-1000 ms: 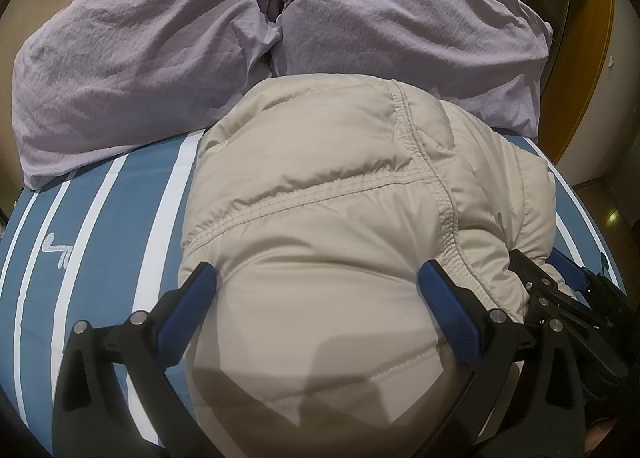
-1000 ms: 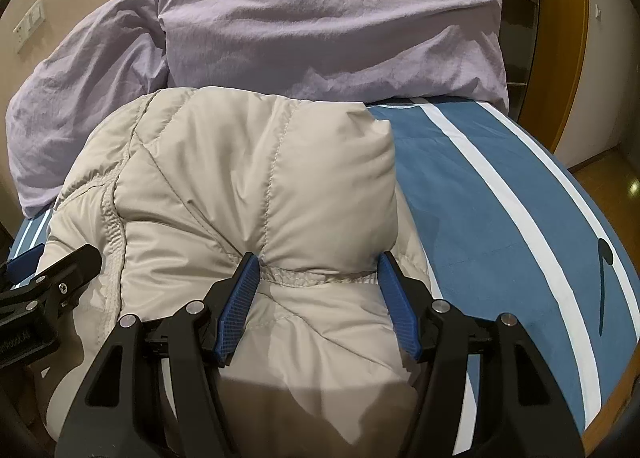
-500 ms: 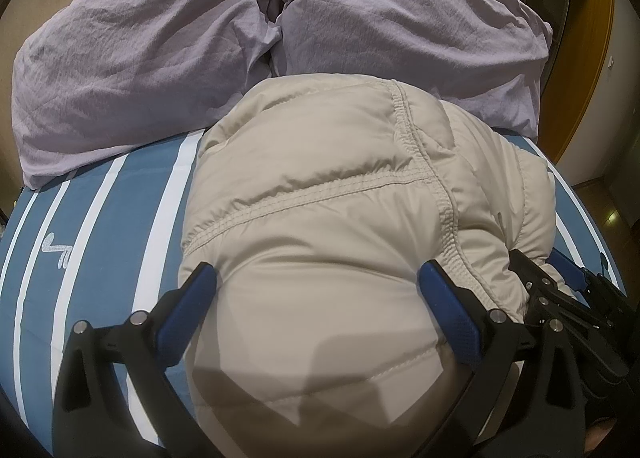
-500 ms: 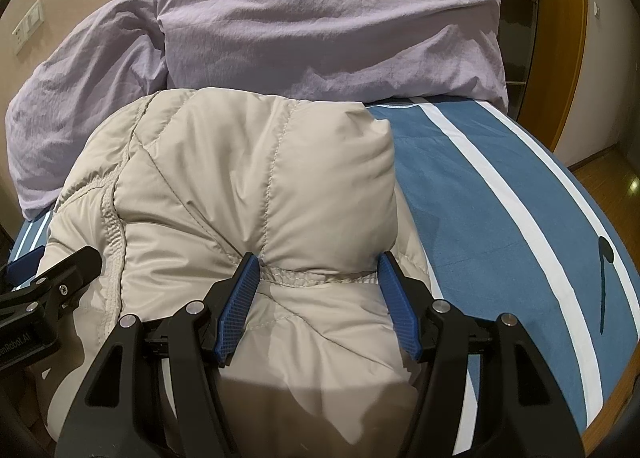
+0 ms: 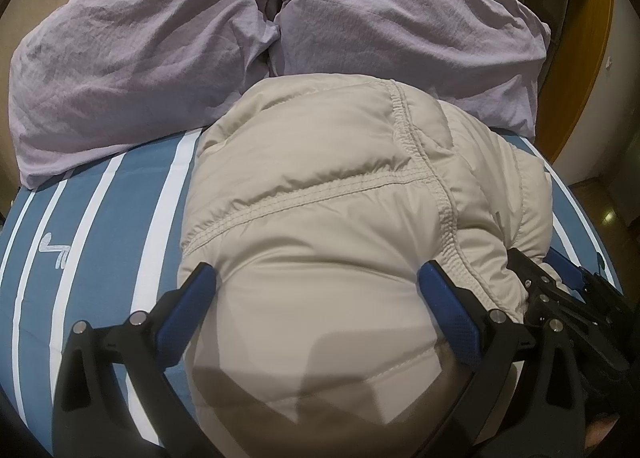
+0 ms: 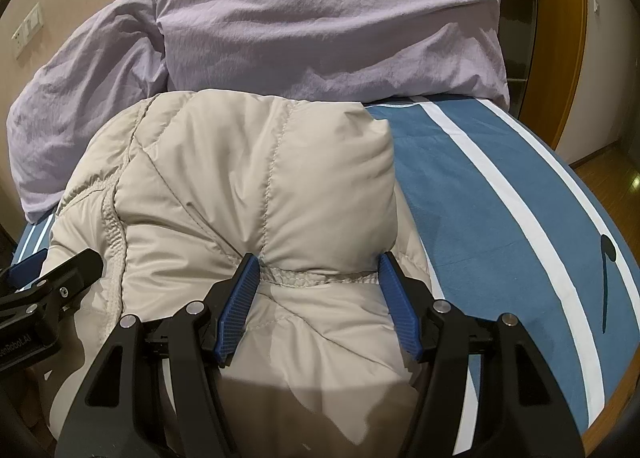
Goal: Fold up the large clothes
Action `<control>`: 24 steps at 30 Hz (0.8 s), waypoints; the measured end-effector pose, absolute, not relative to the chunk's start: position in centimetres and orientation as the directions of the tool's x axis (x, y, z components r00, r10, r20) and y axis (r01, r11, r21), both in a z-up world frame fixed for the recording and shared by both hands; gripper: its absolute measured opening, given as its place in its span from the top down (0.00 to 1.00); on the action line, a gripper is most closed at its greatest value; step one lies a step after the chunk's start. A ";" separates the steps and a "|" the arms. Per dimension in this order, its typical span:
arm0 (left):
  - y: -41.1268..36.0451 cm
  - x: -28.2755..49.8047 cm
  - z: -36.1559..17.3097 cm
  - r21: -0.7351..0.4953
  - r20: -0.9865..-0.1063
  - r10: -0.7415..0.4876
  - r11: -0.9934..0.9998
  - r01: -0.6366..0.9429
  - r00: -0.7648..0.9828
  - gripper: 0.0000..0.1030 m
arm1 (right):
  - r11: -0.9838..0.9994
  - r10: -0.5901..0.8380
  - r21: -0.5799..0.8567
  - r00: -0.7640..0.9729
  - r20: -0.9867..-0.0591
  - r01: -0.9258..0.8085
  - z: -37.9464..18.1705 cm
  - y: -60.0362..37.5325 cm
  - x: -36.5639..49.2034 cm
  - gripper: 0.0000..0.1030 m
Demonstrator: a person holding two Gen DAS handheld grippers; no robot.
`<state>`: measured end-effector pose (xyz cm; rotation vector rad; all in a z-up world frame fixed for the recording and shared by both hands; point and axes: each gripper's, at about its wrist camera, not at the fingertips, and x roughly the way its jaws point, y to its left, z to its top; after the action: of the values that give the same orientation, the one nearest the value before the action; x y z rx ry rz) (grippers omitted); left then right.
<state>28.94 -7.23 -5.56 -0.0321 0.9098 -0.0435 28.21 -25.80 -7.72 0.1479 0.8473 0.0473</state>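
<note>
A beige puffy down jacket (image 5: 320, 186) lies folded into a thick bundle on the blue striped bed; it also shows in the right wrist view (image 6: 256, 186). My left gripper (image 5: 316, 278) is open, its blue pads spread wide on either side of the bundle's near left part. My right gripper (image 6: 318, 264) is open too, its pads straddling a puffed fold at a stitched seam. The right gripper shows at the lower right of the left wrist view (image 5: 560, 286), and the left gripper at the lower left of the right wrist view (image 6: 52, 278).
Two lilac pillows (image 5: 140, 54) (image 6: 328, 18) lie behind the jacket against the wall. The blue sheet with white stripes (image 6: 500, 186) stretches to the right, and also left of the jacket (image 5: 100, 218). A wooden door frame (image 6: 568, 38) and floor are at the right.
</note>
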 end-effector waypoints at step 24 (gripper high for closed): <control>1.1 31.7 -4.4 -0.254 -0.864 -0.234 0.967 0.015 0.447 0.03 | 0.738 0.618 0.663 0.273 -0.738 0.122 -11.4 -31.7 34.5 0.01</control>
<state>31.73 1.05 -4.37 -0.2215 1.0993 -0.1557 34.54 -31.70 -11.38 0.7037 1.2736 0.3729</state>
